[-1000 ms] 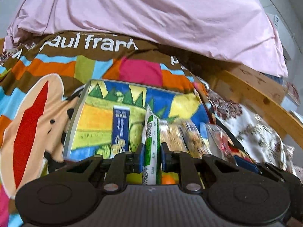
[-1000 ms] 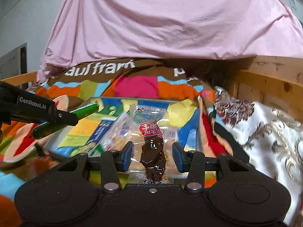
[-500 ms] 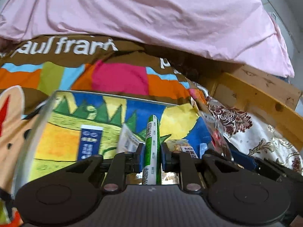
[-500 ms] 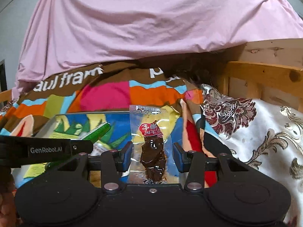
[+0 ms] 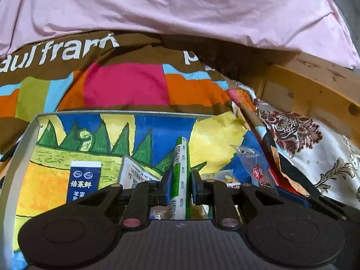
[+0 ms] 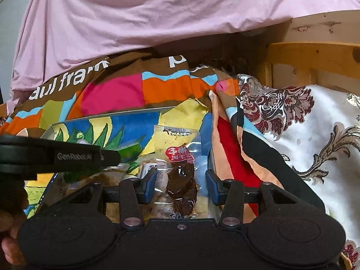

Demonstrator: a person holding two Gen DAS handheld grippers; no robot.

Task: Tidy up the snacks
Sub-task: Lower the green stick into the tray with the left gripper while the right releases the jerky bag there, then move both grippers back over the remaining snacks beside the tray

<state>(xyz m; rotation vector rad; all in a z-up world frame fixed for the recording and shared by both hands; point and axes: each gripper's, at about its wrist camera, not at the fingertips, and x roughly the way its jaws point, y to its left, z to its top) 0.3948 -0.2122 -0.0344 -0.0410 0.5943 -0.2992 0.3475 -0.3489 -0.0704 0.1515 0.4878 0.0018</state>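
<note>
Over the painted tray [image 5: 31,135] on the bed, the left claw [image 5: 180,185] is hanging with its blue pads squeezed tight on a green stick snack [image 5: 181,171], which is standing up between them and poking out past the tips. Below it in the tray, a dark blue packet [image 5: 82,181] is lying flat at the left, a white packet [image 5: 132,173] is tilting up just beside the claw, and more wrapped snacks are crowding underneath, too jumbled to tell apart. Over on the right, the right claw [image 6: 181,183] is sitting half open, its jaws having just been widening, with a clear pouch of dark brown jerky [image 6: 180,175] between the pads; the left pad is at the pouch's edge, the right pad standing off it. That pouch is hovering above the tray's right end [image 6: 135,110]. A colourful blanket [image 5: 126,83] is spreading under everything, pink sheet [image 6: 144,13] behind.
</note>
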